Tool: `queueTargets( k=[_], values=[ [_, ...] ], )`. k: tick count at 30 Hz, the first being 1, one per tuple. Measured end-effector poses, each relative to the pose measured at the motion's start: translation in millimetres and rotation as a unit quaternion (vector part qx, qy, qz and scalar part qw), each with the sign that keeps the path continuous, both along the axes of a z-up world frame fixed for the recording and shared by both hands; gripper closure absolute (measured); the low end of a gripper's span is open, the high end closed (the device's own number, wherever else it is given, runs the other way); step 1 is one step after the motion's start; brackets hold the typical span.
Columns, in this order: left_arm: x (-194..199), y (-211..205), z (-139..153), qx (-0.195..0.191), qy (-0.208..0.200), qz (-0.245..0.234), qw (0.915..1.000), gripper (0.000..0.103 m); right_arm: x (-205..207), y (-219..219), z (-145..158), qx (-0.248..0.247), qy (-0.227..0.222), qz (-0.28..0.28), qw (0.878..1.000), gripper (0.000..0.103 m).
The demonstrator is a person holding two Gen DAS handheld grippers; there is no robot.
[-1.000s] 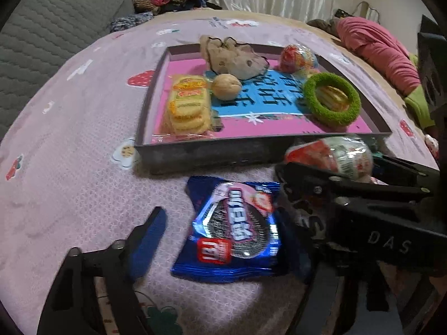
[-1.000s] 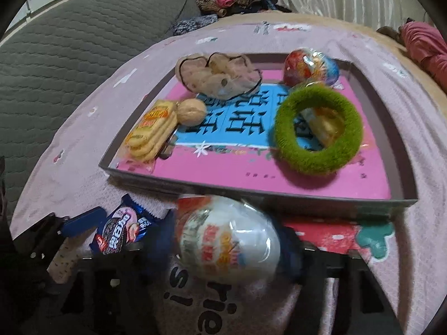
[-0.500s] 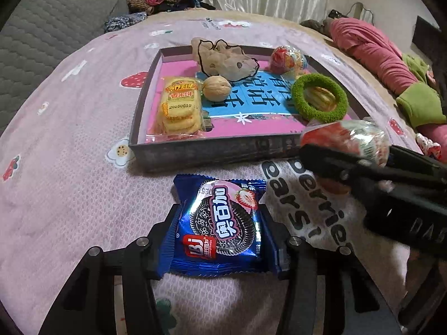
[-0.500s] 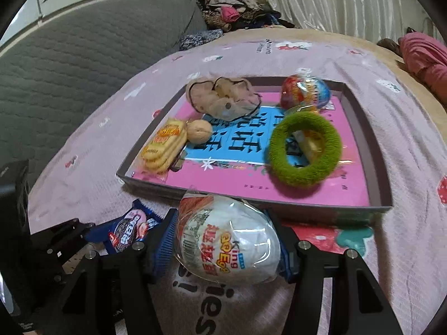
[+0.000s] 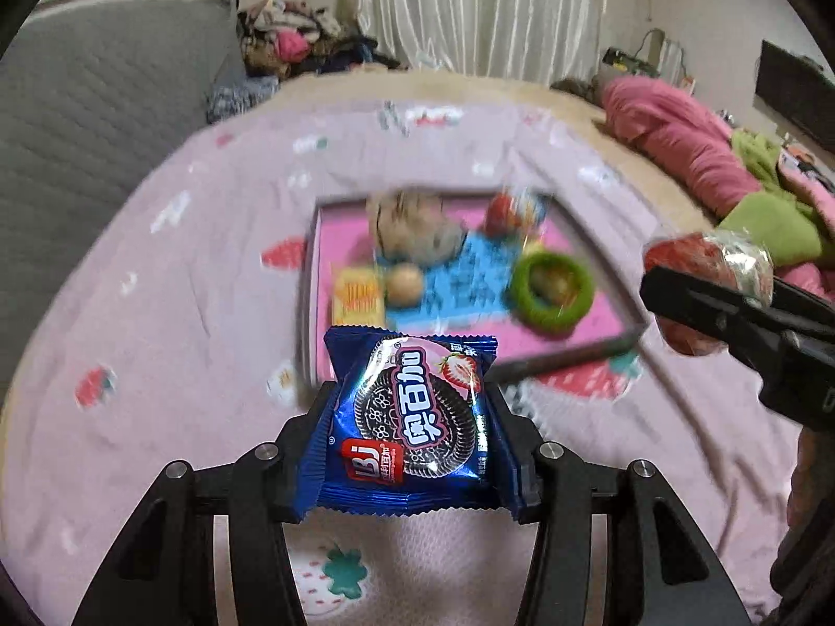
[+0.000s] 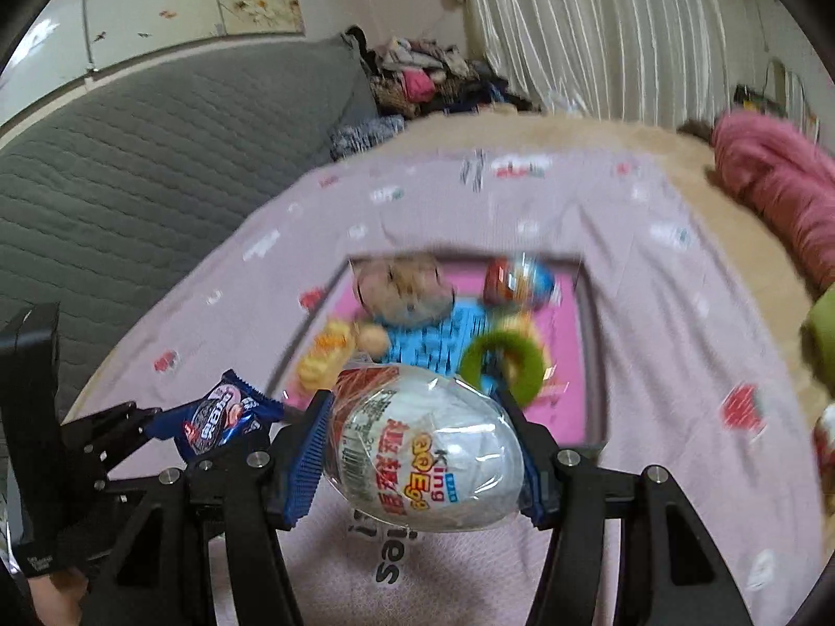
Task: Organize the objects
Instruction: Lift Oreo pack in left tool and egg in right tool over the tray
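My left gripper (image 5: pixel 412 422) is shut on a blue cookie packet (image 5: pixel 412 420) and holds it in the air in front of the pink tray (image 5: pixel 584 240). My right gripper (image 6: pixel 420 448) is shut on a wrapped white toy egg (image 6: pixel 425 448), also lifted; it shows at the right of the left wrist view (image 5: pixel 704 281). The cookie packet shows at the left of the right wrist view (image 6: pixel 219 420). The tray (image 6: pixel 589 344) holds a green ring (image 5: pixel 553 289), a walnut (image 5: pixel 404 284), a yellow biscuit pack (image 5: pixel 357 297), a beige cloth bundle (image 5: pixel 417 229) and another egg (image 5: pixel 514 211).
The tray lies on a pink bedspread (image 5: pixel 182 313) with strawberry prints. A grey quilted headboard (image 6: pixel 130 167) is at the left. Pink and green bedding (image 5: pixel 694 151) lies at the right. A clothes pile (image 5: pixel 292 47) and curtains are at the back.
Both grippers have risen well above the bedspread, each carrying its item. The left gripper closed on the cookie packet between one second ago and half a second ago. The tray looks farther away and blurred.
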State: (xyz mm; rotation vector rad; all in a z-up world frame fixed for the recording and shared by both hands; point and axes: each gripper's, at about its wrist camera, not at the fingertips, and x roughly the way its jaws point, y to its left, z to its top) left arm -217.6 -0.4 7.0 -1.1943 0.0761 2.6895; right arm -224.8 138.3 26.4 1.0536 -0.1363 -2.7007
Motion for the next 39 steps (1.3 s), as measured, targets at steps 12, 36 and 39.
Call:
queueTargets(
  k=[12, 36, 39],
  values=[
    [-27, 14, 94, 0.009, 0.066, -0.008, 0.9977, 0.049, -2, 5, 87, 0.066, 0.060, -0.002, 0.996, 0.043],
    [-91, 38, -52, 0.006, 0.036, -0.007, 0.9993, 0.049, -67, 9, -57, 0.060, 0.016, -0.005, 0.998, 0.043],
    [-97, 39, -67, 0.002, 0.028, -0.013, 0.9995, 0.049, -67, 8, -72, 0.060, 0.018, 0.000, 0.998, 0.043]
  ],
)
